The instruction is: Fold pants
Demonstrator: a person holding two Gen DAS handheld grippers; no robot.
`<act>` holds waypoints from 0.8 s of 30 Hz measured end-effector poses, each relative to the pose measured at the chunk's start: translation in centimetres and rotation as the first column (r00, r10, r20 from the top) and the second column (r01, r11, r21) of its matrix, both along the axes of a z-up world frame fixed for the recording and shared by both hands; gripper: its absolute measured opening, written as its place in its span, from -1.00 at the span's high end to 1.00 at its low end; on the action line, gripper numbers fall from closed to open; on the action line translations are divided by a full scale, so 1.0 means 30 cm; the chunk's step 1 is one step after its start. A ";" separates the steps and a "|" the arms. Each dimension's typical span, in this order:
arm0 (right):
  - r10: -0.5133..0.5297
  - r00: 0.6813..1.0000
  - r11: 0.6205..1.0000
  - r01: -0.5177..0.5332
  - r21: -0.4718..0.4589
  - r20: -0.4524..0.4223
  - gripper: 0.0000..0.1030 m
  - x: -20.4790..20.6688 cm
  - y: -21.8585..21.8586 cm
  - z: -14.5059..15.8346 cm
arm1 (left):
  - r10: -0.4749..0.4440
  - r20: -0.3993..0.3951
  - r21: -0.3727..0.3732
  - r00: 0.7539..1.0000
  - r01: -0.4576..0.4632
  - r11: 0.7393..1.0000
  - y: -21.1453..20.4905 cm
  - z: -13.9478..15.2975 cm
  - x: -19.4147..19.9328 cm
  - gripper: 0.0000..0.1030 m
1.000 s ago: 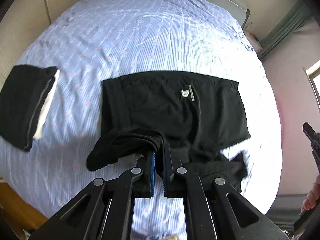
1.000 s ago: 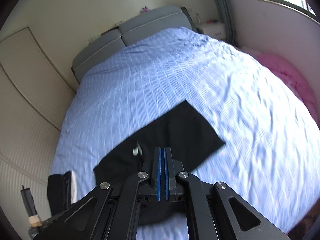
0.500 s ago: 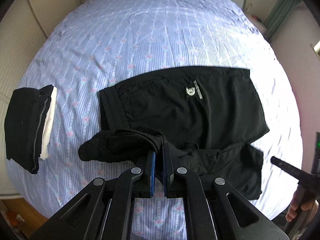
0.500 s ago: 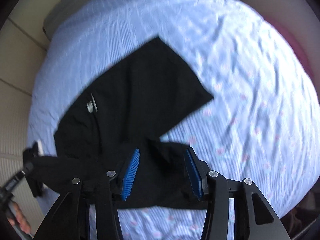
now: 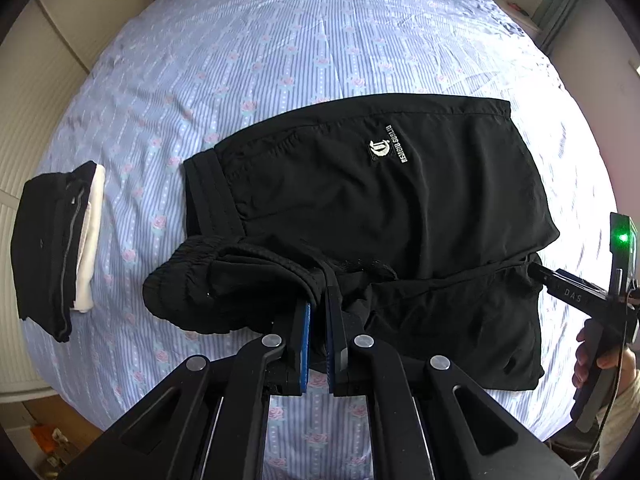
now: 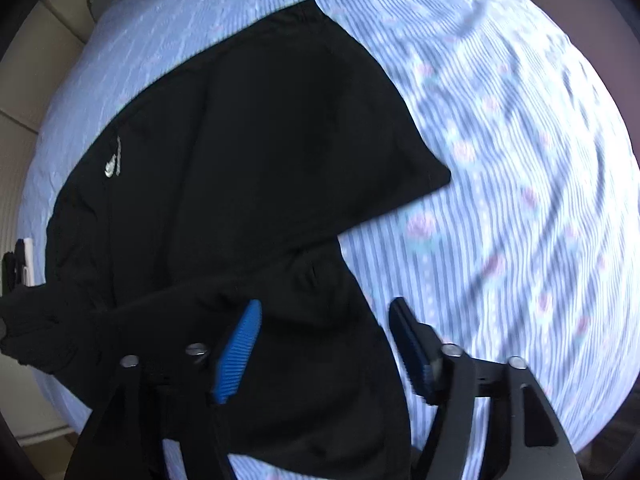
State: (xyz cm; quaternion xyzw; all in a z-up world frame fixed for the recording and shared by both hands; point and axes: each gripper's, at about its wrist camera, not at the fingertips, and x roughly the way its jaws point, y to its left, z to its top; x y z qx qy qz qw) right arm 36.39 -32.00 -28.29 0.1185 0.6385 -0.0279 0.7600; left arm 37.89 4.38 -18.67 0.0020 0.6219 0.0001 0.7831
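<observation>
Black pants (image 5: 392, 216) with a white logo (image 5: 386, 150) lie spread on the blue striped bed. My left gripper (image 5: 318, 312) is shut on the bunched waistband (image 5: 208, 280) at the near left corner and holds it lifted. In the right wrist view the pants (image 6: 248, 152) fill the left half. My right gripper (image 6: 324, 320) is open, its blue pads (image 6: 240, 344) standing on either side of the near leg's hem edge. The right gripper also shows at the right edge of the left wrist view (image 5: 576, 292), at the leg end.
A folded stack of black and white clothes (image 5: 56, 248) lies on the bed at the left. The bed sheet (image 5: 320, 48) stretches far behind the pants. A headboard and walls border the bed.
My right gripper has opened and come down to the near leg's hem. My left gripper has stayed shut on the waistband and drawn closer to the pants.
</observation>
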 end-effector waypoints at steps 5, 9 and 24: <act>0.053 0.993 0.998 -0.056 -0.024 -0.102 -0.52 0.017 -0.007 -0.091 | 0.011 -0.012 0.001 1.000 -0.011 1.000 -0.017 -0.014 0.007 0.85; 0.061 0.984 0.998 -0.066 -0.025 -0.168 -0.18 -0.005 0.006 -0.157 | 0.018 -0.018 0.002 1.000 -0.018 1.000 -0.020 -0.021 0.008 0.84; -0.094 0.975 0.994 0.102 -0.029 0.203 0.93 -0.333 -0.092 0.374 | 0.101 -0.034 -0.092 0.994 -0.104 0.990 0.057 0.002 -0.045 0.85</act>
